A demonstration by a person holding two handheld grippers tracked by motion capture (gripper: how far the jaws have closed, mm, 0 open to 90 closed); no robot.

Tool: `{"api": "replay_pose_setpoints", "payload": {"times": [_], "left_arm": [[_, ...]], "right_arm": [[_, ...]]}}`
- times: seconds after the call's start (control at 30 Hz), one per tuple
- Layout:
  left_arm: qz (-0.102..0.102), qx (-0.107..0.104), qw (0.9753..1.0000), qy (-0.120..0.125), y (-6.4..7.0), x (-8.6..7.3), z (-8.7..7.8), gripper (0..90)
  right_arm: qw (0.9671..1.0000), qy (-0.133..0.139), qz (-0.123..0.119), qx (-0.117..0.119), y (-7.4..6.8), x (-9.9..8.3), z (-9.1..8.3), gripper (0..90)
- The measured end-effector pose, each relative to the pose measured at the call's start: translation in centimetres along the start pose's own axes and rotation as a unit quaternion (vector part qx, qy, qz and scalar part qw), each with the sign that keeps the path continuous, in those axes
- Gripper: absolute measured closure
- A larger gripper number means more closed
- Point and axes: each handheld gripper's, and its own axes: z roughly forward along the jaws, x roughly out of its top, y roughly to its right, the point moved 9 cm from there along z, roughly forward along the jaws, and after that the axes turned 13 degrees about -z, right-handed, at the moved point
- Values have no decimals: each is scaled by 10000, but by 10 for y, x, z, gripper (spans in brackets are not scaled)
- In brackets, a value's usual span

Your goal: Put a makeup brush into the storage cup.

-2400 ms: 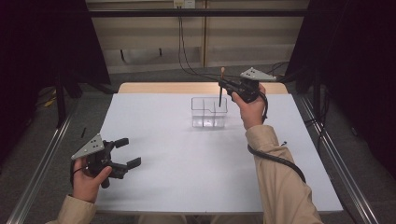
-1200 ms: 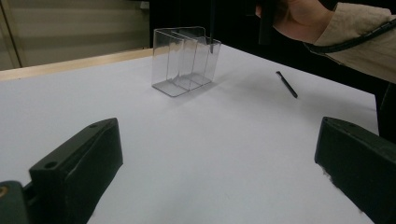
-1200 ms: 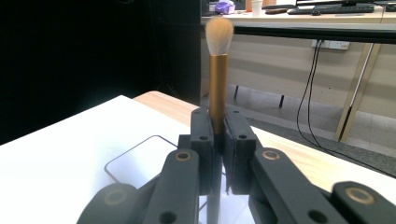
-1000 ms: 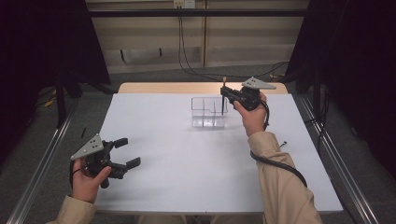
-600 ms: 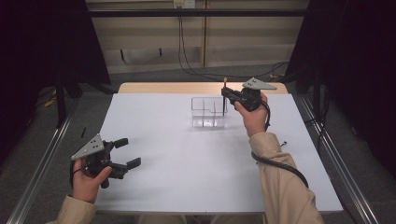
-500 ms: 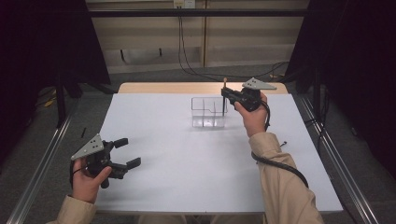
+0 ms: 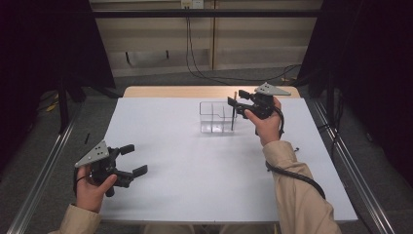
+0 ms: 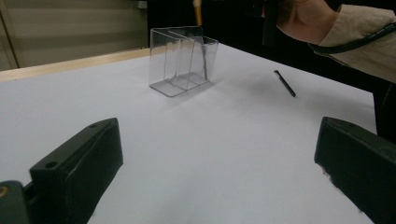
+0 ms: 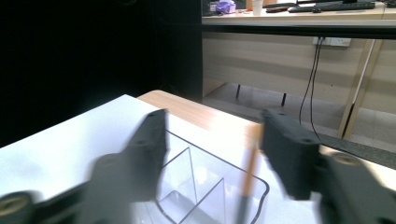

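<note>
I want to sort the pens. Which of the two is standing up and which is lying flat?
The pen with the tan top stands upright in the clear organizer, beside the right gripper. The other, the black pen, lies flat on the table.

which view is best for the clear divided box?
Left gripper view: the clear divided box stands whole and sharp, partitions visible, a thin stick in its far end. High view shows the box small by the right claw. Right gripper view shows its rim, cropped and blurred.
</note>
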Motion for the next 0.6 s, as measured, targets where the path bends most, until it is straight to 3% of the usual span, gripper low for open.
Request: {"api": "replay_pose_setpoints", "payload": {"times": [0.2,0.6], "left_arm": [[2,-19,10000,5,1,1,1,9],[-8,-8,10000,36,2,1,2,9]], "right_arm": [[9999,71,83,68,-4,5,-9,185],[9998,169,36,108,-7,4,-27,125]]}}
